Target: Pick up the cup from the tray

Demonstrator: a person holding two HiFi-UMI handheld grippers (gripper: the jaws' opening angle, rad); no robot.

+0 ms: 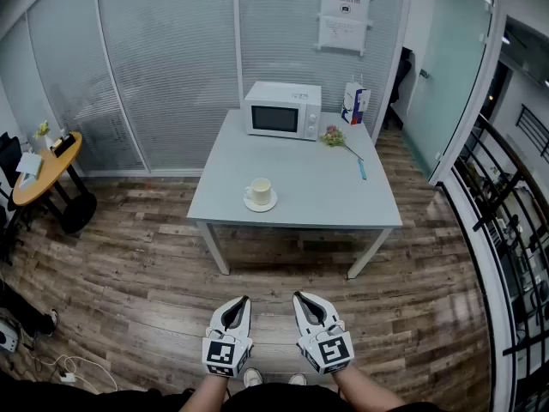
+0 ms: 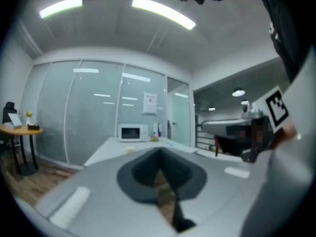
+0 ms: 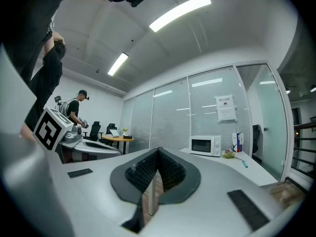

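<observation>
A cream cup (image 1: 259, 190) stands upright on a white saucer (image 1: 261, 203) near the front left of the grey table (image 1: 326, 197). In the left gripper view the cup (image 2: 130, 149) shows small and far off on the tabletop. Both grippers hang low over the wooden floor, well short of the table. My left gripper (image 1: 240, 301) is shut with nothing in it, its jaw tips meeting (image 2: 159, 152). To its right, my right gripper (image 1: 298, 298) is also shut and empty (image 3: 158, 151). The right gripper view does not show the cup.
A white microwave (image 1: 282, 110), a blue-white carton (image 1: 354, 103), a small bunch of flowers (image 1: 333, 136) and a blue pen (image 1: 361, 169) share the table. A round wooden table (image 1: 47, 166) stands at the left, a railing (image 1: 506, 221) at the right. A person (image 3: 75, 107) stands far off.
</observation>
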